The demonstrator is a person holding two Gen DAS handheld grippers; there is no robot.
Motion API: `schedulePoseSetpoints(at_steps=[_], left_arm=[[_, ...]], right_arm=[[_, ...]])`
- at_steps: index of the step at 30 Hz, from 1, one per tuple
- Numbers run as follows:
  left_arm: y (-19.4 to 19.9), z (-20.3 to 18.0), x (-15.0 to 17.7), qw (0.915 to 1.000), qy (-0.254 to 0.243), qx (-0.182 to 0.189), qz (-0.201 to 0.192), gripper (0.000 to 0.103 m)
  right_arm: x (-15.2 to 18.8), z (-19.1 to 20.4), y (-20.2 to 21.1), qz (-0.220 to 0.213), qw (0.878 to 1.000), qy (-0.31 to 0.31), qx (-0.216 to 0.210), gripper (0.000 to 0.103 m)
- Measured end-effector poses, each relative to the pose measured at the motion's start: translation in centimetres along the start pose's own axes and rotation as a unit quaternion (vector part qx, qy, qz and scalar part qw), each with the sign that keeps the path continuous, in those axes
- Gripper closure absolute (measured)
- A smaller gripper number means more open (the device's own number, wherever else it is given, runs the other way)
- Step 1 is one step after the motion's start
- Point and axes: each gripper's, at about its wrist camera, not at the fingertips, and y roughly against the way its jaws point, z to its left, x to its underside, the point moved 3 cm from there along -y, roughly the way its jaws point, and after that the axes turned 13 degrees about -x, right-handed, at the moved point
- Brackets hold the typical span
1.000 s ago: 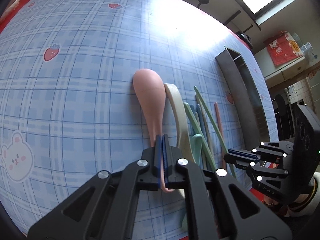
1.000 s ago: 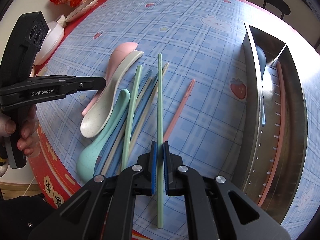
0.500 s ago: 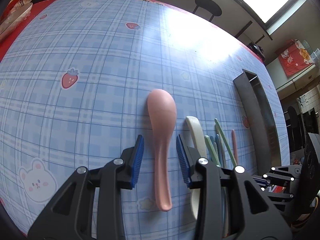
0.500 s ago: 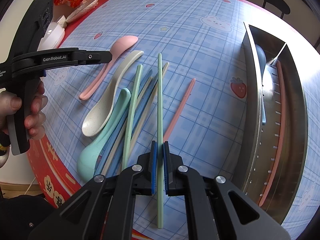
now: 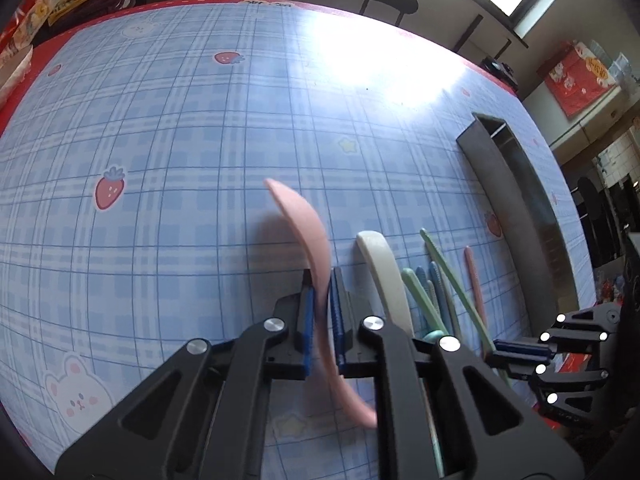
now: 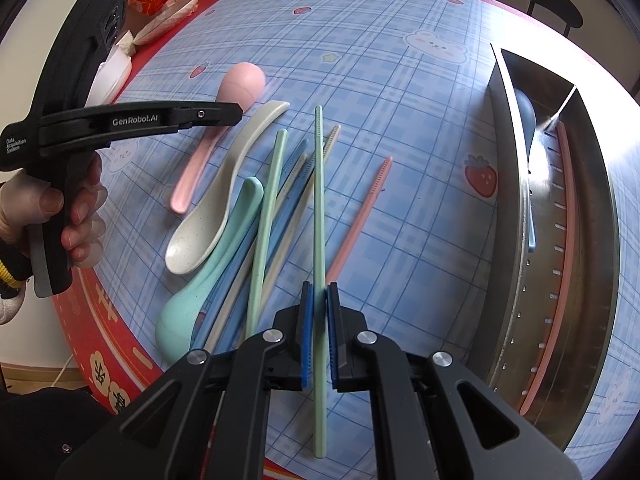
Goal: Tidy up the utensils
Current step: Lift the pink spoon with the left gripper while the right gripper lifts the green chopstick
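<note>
The left tongs pinch the light, stiff pink spoon at its handle, seemingly lifted, while the right tongs clamp a slippery green chopstick mid-length.

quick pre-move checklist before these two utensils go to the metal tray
1. Left gripper shut on pink spoon handle: ok.
2. Pink spoon lifted off the tablecloth: cannot tell.
3. Right gripper shut on green chopstick: ok.
4. Green chopstick free of the chopstick pile: cannot tell; they lie close alongside.
5. Metal tray has room: ok; it holds one pink chopstick and a blue spoon.
6. Spoon level in grip: not ok, tilted.
</note>
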Motion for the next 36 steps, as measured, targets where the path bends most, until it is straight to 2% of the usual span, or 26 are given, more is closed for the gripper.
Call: schedulePoseSetpoints(at_steps=[3,8,13,19,24,31,36], left_arm=[[0.2,-1.0,1.0,0.9997,-0.021,-0.010,0.008,0.091],[1.1,-0.2,3.5,0.9996,-0.022,-0.014,0.011,0.091],[1.6,1.7,5.6,0.9995,0.026,0.012,0.012,0.091],[2.1,3.2,7.2,0.9946,0.094,0.033,0.031,0.092],[3.2,3.9,9.2,0.9935,0.107,0.011,0.037,0.092],[6.5,5.1,9.7,0.9925,0.121,0.004,0.020,0.092],[8.6,4.3,8.6,0.9948,0.101,0.007,0.002,0.092]], right_arm=[[0.0,0.0,0.0,0.000,1.000,0.000,0.000,0.096],[0.0,0.1,0.0,-0.002,1.000,0.002,0.005,0.096],[0.1,0.1,-0.1,-0.006,1.000,-0.001,0.005,0.096],[0.4,0.0,0.2,-0.006,1.000,-0.002,0.007,0.097],[0.8,0.1,1.1,-0.017,1.000,-0.007,-0.004,0.097],[1.1,0.0,3.0,-0.045,0.999,-0.013,-0.016,0.097],[1.4,-0.5,4.8,-0.074,0.997,-0.025,-0.020,0.097]])
